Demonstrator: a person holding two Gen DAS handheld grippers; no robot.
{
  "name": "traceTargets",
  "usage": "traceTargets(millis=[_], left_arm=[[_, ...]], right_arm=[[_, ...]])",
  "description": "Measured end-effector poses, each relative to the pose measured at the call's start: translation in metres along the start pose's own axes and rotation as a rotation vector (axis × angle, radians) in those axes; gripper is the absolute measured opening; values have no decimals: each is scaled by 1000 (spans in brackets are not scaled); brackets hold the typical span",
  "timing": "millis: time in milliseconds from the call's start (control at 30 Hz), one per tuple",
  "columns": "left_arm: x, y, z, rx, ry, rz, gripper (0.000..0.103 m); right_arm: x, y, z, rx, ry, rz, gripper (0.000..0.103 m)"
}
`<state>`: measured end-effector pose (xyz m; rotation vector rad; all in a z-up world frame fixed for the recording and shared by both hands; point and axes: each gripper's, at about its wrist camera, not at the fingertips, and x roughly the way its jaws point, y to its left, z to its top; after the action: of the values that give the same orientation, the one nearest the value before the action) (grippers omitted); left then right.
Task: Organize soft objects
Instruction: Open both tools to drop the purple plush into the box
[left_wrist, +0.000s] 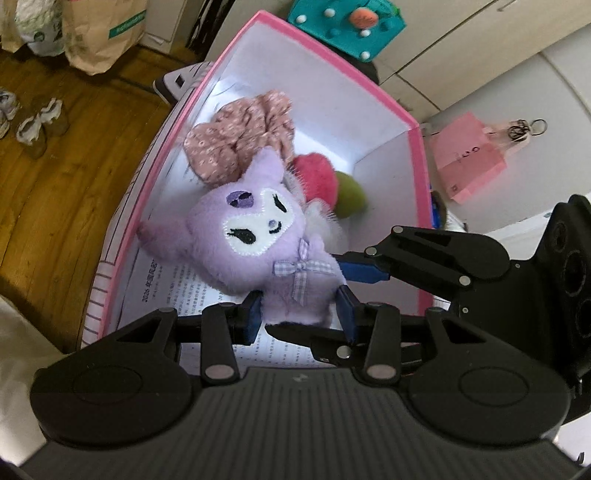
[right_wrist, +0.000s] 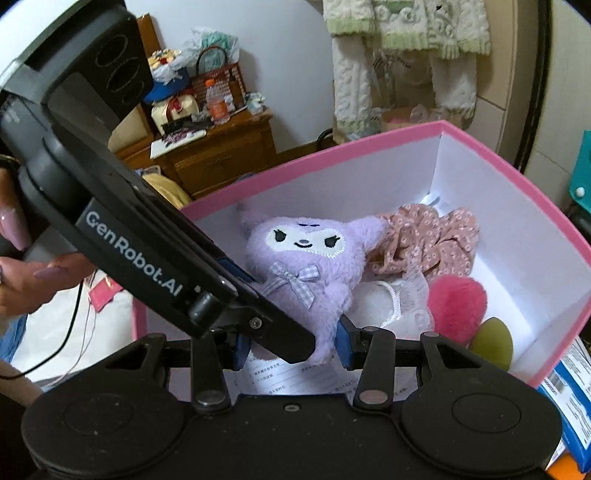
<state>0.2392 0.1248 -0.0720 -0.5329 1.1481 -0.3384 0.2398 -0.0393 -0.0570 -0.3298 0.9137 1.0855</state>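
Purple fur fills both views: one plush doll (left_wrist: 255, 240) sits inside one pink box (left_wrist: 415, 127), over a printed sheet (left_wrist: 173, 284). My left gripper (left_wrist: 301, 310) is narrowed onto the doll's lower body, both blue pads pressing its fur. My right gripper (right_wrist: 291, 345) also brackets the doll's base; its right pad touches fur, but the left gripper's black body crosses in front, so I cannot tell its grip. Behind the doll lie one floral scrunchie (right_wrist: 432, 240), one pink pom-pom (right_wrist: 456, 306), one green sponge (right_wrist: 493, 341) and white lace fabric (right_wrist: 402, 299). Beyond the box is one wooden nightstand (right_wrist: 218, 155).
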Motion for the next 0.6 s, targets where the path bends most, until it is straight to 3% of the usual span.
traceTargets(millis=[133,500,600], left_arm=[[3,2,-1,11,2,26,42],[-18,-4,-15,134,-100,56,45],[-30,-6,-19,150,-125,49,46]], right_arm=[[6,0,5,-26,35,-6,50],[21,2,8,-62,109,-54,54],[14,13,3,-97,106,-61,68]])
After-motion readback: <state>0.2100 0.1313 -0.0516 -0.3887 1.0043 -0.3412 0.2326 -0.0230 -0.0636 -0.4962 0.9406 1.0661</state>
